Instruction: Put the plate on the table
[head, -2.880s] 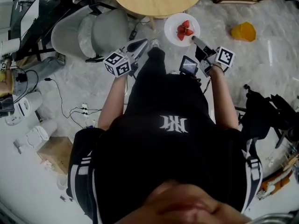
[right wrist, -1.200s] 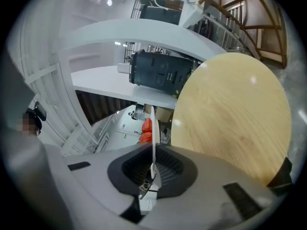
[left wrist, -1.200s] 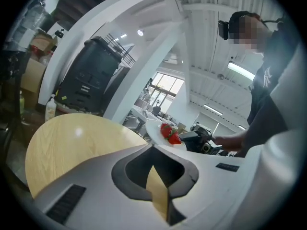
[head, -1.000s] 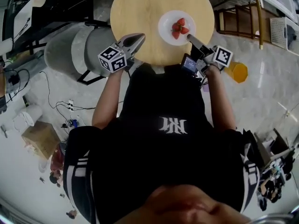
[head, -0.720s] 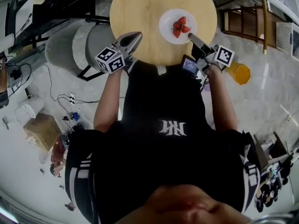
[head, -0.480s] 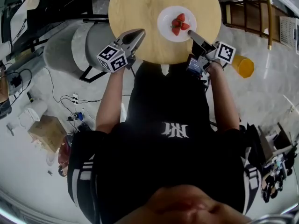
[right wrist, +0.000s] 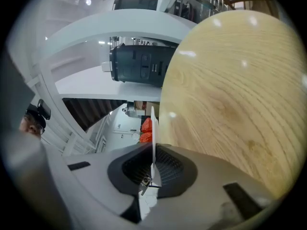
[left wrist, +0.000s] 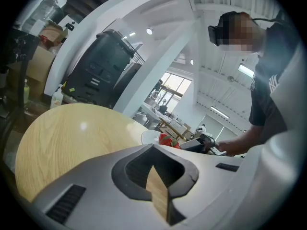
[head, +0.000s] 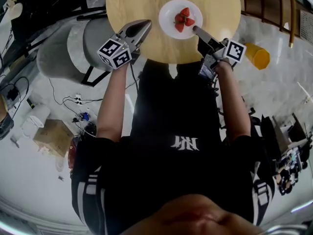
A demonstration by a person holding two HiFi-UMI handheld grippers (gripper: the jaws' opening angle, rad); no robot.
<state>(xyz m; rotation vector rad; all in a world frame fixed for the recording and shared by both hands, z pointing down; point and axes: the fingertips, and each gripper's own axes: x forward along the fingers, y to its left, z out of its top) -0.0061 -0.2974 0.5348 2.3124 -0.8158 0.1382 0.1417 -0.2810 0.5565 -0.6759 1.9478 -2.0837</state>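
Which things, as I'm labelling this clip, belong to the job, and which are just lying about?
Job: plate, strawberries on it, round table, right gripper holding the plate's rim.
Lying about: grey chair, yellow object, cardboard box, floor cables.

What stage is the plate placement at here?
Done: the plate with strawberries is above the round table. In hand: the right gripper clamps its rim; the left gripper is shut and empty. Left: release; whether the plate rests on the wood yet, I cannot tell.
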